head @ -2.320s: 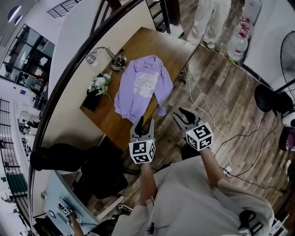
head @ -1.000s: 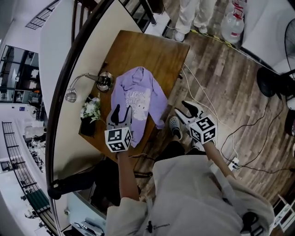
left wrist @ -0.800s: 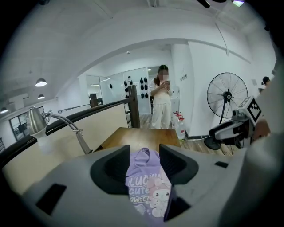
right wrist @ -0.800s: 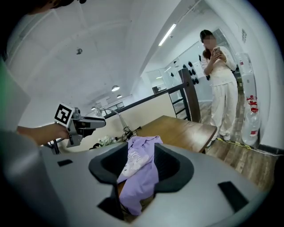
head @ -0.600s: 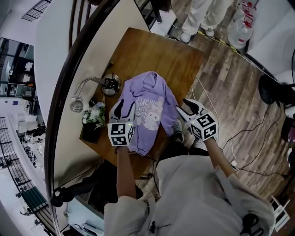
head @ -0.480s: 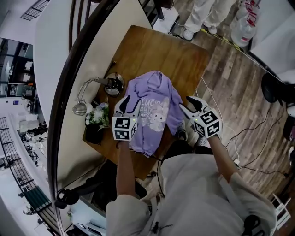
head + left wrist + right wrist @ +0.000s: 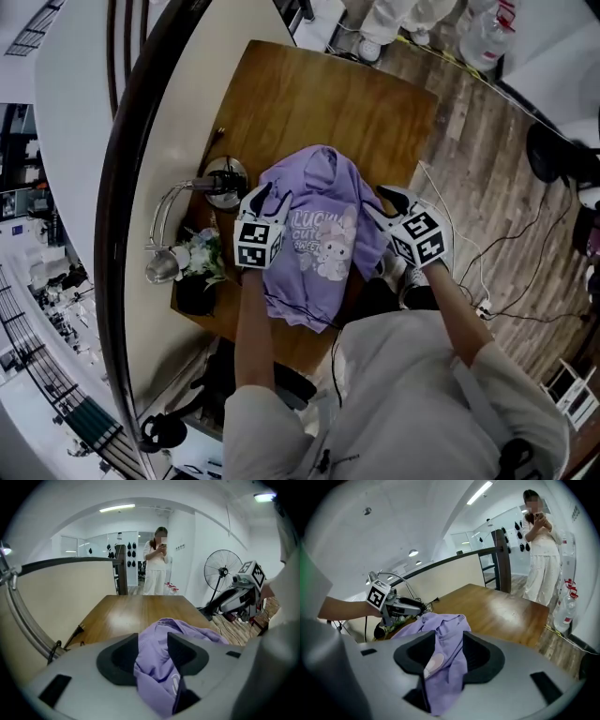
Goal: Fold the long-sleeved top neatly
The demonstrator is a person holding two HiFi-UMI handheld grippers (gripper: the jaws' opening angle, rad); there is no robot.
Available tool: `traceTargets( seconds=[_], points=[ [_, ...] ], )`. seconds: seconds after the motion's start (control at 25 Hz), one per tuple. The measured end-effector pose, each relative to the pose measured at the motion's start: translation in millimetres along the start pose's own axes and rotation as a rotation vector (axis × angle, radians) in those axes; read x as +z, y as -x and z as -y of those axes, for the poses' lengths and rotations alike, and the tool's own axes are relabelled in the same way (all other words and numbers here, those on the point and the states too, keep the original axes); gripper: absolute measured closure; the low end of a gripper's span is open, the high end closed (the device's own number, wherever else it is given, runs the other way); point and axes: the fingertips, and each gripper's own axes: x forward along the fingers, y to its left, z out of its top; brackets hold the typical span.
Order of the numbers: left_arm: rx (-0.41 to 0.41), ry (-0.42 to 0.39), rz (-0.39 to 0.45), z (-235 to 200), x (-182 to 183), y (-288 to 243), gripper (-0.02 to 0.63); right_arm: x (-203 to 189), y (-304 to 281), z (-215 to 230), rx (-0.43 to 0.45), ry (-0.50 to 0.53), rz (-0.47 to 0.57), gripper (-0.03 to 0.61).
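Note:
A lilac long-sleeved hooded top [image 7: 314, 239] with a cartoon print lies on the brown wooden table [image 7: 328, 103], hood away from me and hem at the near edge. My left gripper [image 7: 269, 197] is at the top's left shoulder, and my right gripper [image 7: 382, 204] at its right sleeve side. In the left gripper view the lilac cloth [image 7: 187, 634] fills the wide gap of the left gripper [image 7: 152, 641]. The right gripper view shows the cloth [image 7: 440, 620] likewise within the right gripper [image 7: 450, 641]. Both pairs of jaws stand apart, not pressed on the cloth.
A chrome desk lamp [image 7: 202, 183] and a pot of white flowers [image 7: 197, 267] stand at the table's left edge. Cables [image 7: 487, 253] trail over the wood floor on the right. A fan [image 7: 222, 571] and a standing person [image 7: 157, 569] are beyond the table's far end.
Both grippers have come forward and down from the near table edge onto the top, the left to its left shoulder and the right to its right side. The top lies as before.

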Motion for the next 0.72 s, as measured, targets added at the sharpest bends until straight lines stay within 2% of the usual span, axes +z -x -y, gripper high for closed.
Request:
traceTargets(
  seconds=[0.2, 0.28, 0.52, 0.72],
  points=[
    [-0.005, -0.003, -0.019, -24.4, -15.4, -36.3, 0.420, -17.0, -29.3, 14.8, -0.023, -0.011, -0.069, 0.388],
    [-0.007, -0.031, -0.043, -31.4, -21.7, -48.0, 0.423, -27.8, -37.1, 19.7, -0.031, -0.015, -0.104, 0.388],
    [-0.092, -0.184, -0.204, -37.6, -48.8, -74.3, 0.430, -51.6, -55.0, 32.4, -0.056, -0.017, -0.177, 0.393],
    [-0.156, -0.218, -0.279, -34.6, -62.6, -83.6, 0.443, -68.4, -65.1, 42.1, -0.060, -0.002, -0.239, 0.394]
  ],
)
